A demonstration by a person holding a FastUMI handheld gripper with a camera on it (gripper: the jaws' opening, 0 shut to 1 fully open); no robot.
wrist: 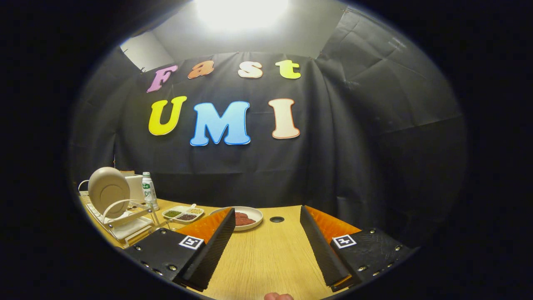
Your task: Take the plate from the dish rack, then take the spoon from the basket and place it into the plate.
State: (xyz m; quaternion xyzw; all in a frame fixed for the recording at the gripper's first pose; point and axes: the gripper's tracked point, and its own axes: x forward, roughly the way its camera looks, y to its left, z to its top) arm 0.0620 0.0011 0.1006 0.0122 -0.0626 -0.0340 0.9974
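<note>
I have the gripper held low over the wooden table, its fingers spread wide apart with nothing between them. The plate I am after stands upright on edge in the dish rack, well off to the left of the left finger and beyond it. A bottle stands just behind the rack. A divided tray of grains and a shallow dish of something red sit just ahead of the left finger
</note>
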